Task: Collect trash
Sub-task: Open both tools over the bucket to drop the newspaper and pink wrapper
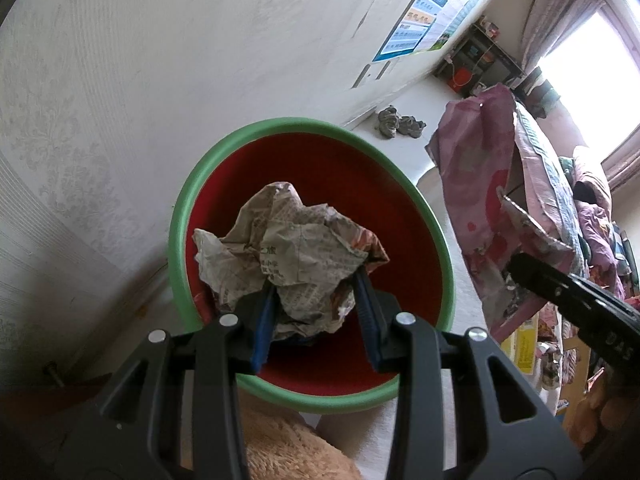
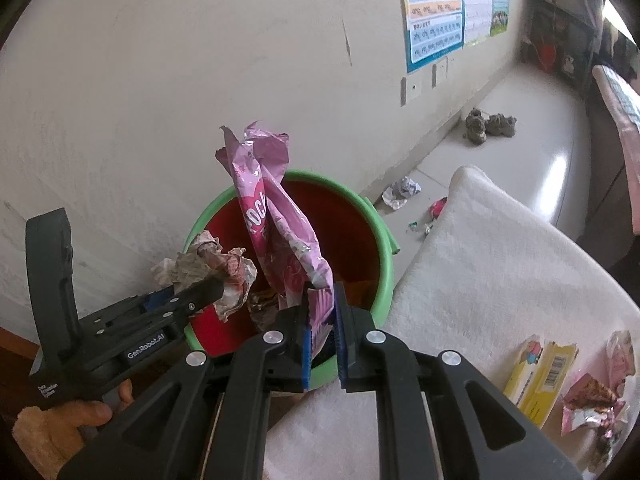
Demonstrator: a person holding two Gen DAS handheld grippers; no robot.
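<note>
— Holding anything, the left gripper [image 1: 316,304]?

— Yes. Its blue pads are closed part-way on a crumpled newspaper ball [image 1: 288,256], which hangs over the mouth of the red bucket with the green rim [image 1: 188,216]. From the right wrist view the same ball [image 2: 208,268] sits above the bucket's left rim.

— And the right gripper [image 2: 322,336]?

— Nearly closed, pinching the lower end of a pink snack wrapper [image 2: 276,216]. The wrapper stands up from the jaws, over the bucket's [image 2: 384,272] opening, near its right side.

— What is in the bucket?

— Some crumpled scraps low inside; I cannot tell what they are.

— Anything left outside?

— On the floor by the wall, beyond the bucket, a crumpled white paper [image 2: 402,192] and a small pink piece [image 2: 438,206]. On the white towel [image 2: 500,264], towards its lower right corner, a yellow box [image 2: 540,376] and a torn pink wrapper [image 2: 592,404].
</note>
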